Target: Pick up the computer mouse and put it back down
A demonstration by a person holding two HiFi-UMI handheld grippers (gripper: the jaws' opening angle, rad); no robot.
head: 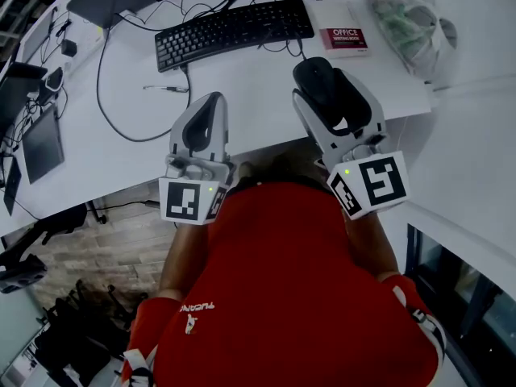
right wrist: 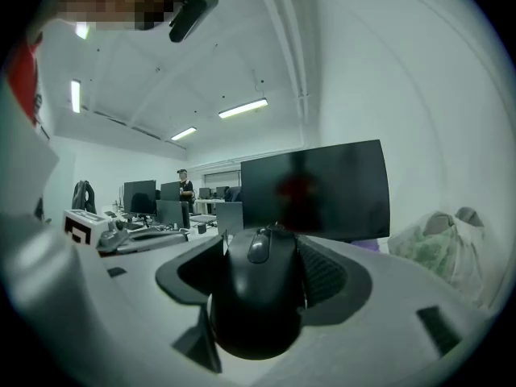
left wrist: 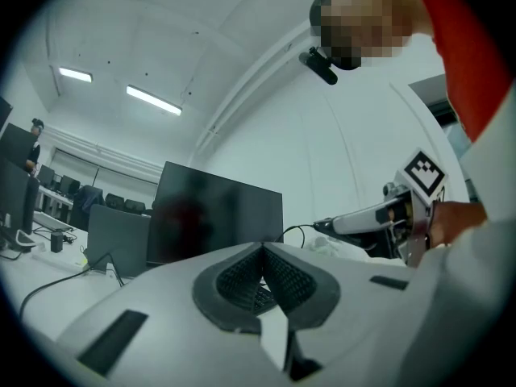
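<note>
A black computer mouse [head: 325, 89] sits between the jaws of my right gripper [head: 317, 72], lifted off the white desk [head: 242, 87]. In the right gripper view the mouse [right wrist: 260, 301] fills the gap, with the pads pressed on both its sides and its scroll wheel pointing away. The gripper points roughly level. My left gripper [head: 205, 107] hovers to the left of it over the desk's front edge. Its jaws meet at the tip [left wrist: 262, 250] and hold nothing.
A black keyboard [head: 234, 31] lies at the back of the desk among cables. Right of it are a red-and-white book [head: 345, 39] and a plastic bag [head: 407, 22]. A dark monitor [right wrist: 314, 188] stands ahead. A tablet [head: 40, 143] lies at the far left.
</note>
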